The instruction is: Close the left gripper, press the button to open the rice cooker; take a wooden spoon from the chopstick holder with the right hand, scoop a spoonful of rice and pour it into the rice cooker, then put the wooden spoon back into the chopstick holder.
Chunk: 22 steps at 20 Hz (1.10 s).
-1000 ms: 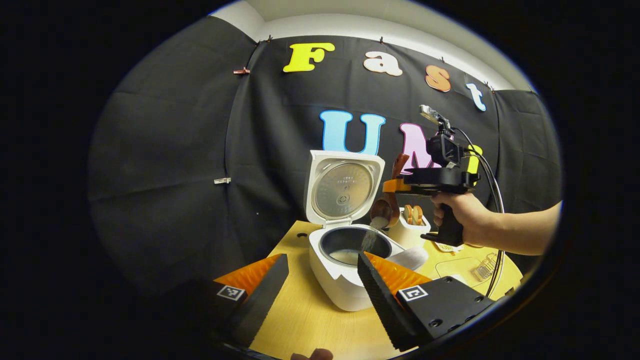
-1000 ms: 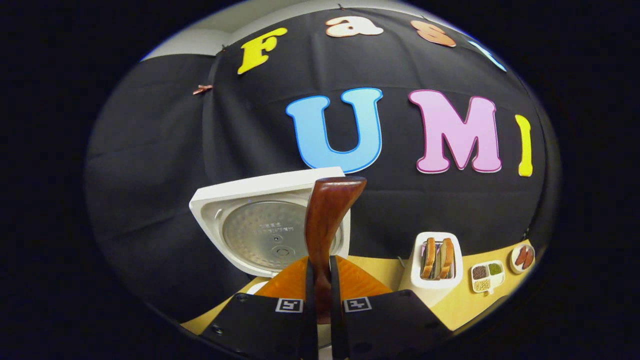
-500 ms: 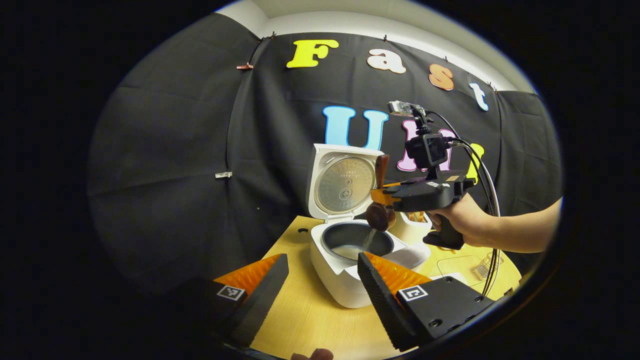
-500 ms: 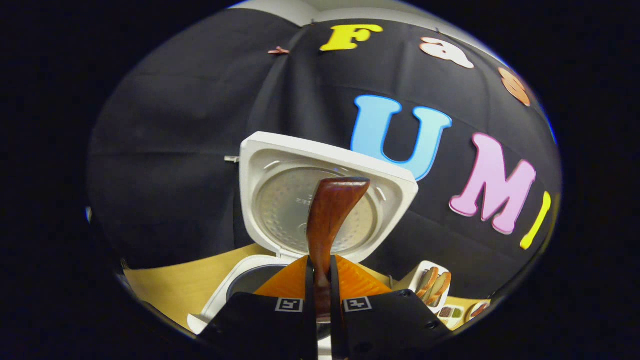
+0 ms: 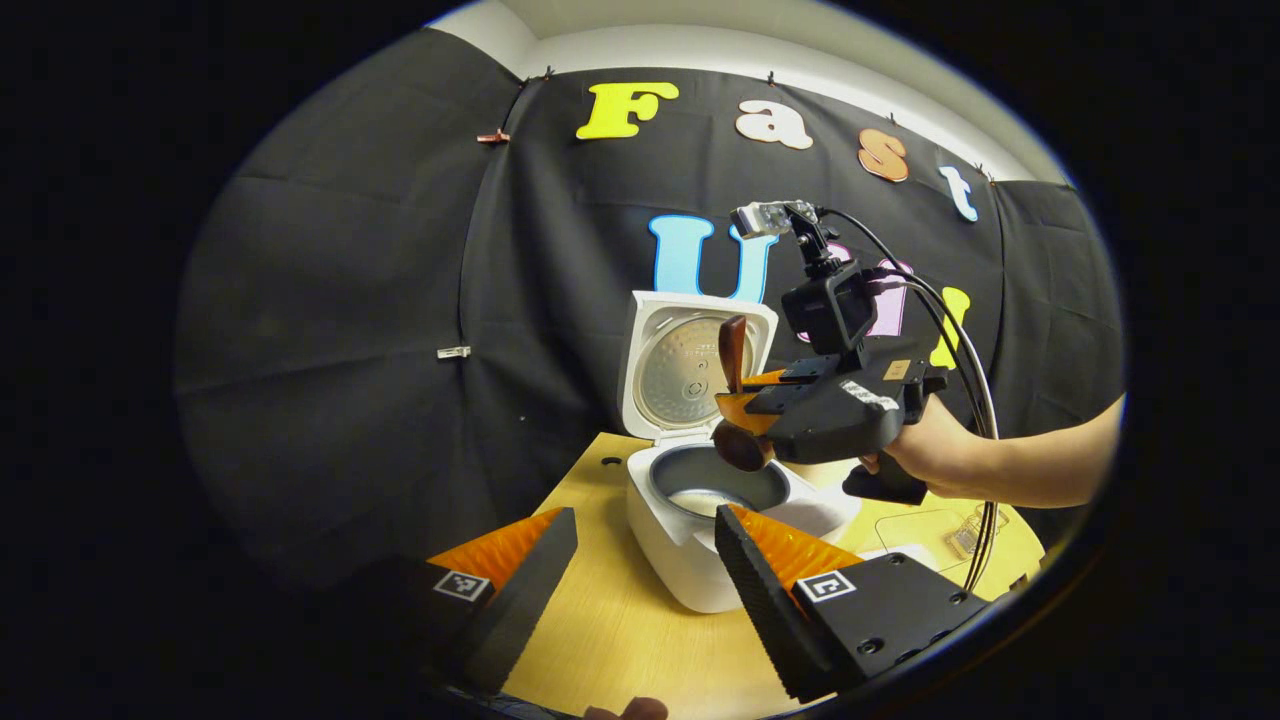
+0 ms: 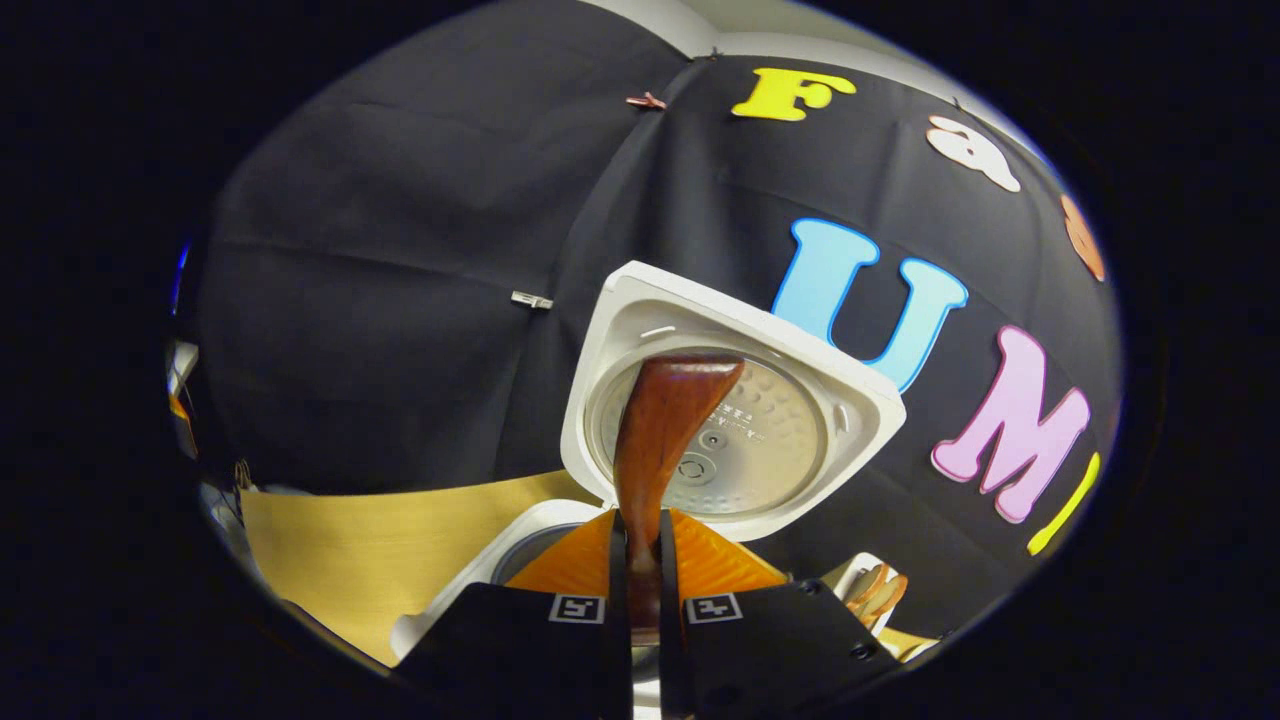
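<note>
The white rice cooker (image 5: 690, 560) stands on the table with its lid (image 5: 695, 360) up and some rice in the dark inner pot (image 5: 712, 492). Just above the pot's far rim hangs the brown wooden spoon (image 5: 740, 445), bowl down and handle up. My right gripper (image 5: 742, 396) is shut on its handle. In the right gripper view the spoon handle (image 6: 662, 430) rises from between the fingers of the right gripper (image 6: 640, 600), in front of the lid (image 6: 760, 440). My left gripper (image 5: 640, 585) stands open in front of the cooker, holding nothing.
A hand (image 5: 930, 455) holds the right gripper, and its cable (image 5: 978, 400) loops down at the right. A white toaster with bread slices (image 6: 872, 592) stands to the right of the cooker. The wooden table (image 5: 610, 640) runs under both grippers.
The right gripper has swung left and turned over the pot with the spoon. The stream of rice that fell from the spoon has stopped. The left gripper has barely moved.
</note>
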Tool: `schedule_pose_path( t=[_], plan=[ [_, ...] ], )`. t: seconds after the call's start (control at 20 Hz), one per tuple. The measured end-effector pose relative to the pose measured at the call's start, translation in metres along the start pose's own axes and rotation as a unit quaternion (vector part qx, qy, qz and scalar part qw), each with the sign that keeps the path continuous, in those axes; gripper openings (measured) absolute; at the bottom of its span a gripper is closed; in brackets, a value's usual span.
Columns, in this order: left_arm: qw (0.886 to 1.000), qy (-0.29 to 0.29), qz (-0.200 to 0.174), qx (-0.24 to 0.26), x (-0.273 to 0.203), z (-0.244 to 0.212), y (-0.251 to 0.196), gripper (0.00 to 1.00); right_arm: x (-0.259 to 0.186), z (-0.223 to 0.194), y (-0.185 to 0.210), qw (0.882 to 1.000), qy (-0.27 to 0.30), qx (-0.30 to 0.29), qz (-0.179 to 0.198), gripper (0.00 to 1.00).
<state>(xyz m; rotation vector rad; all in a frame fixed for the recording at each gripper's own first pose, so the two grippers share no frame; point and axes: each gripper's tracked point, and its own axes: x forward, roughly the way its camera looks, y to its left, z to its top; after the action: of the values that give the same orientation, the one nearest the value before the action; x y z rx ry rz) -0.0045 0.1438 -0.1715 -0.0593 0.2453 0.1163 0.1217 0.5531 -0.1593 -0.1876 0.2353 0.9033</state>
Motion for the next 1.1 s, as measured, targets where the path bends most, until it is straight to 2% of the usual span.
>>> schedule_pose_path(
  t=[0.25, 0.45, 0.55, 0.6, 0.95, 1.1],
  plan=[
    [1.000, 0.002, -0.002, 0.002, -0.011, 0.001, -0.009, 0.96, -0.015, 0.006, -0.033, 0.988, 0.001, 0.153, -0.013, 0.15],
    [1.000, -0.002, -0.006, -0.001, -0.014, 0.004, -0.020, 0.96, -0.045, 0.015, -0.063, 0.974, -0.018, 0.222, -0.026, 0.15],
    [1.000, -0.004, -0.010, -0.001, -0.015, 0.005, -0.028, 0.98, -0.070, 0.020, -0.077, 0.963, -0.031, 0.265, -0.024, 0.15],
    [1.000, -0.004, -0.012, 0.001, -0.016, 0.007, -0.032, 0.96, -0.082, 0.020, -0.083, 0.959, -0.035, 0.281, -0.021, 0.15],
    [0.999, -0.015, -0.026, 0.011, -0.021, 0.018, -0.063, 0.96, -0.196, 0.006, -0.141, 0.941, -0.067, 0.328, -0.050, 0.15],
    [0.999, -0.020, -0.031, 0.030, -0.022, 0.023, -0.078, 0.96, -0.247, -0.019, -0.177, 0.938, -0.071, 0.329, -0.081, 0.15]
  ],
)
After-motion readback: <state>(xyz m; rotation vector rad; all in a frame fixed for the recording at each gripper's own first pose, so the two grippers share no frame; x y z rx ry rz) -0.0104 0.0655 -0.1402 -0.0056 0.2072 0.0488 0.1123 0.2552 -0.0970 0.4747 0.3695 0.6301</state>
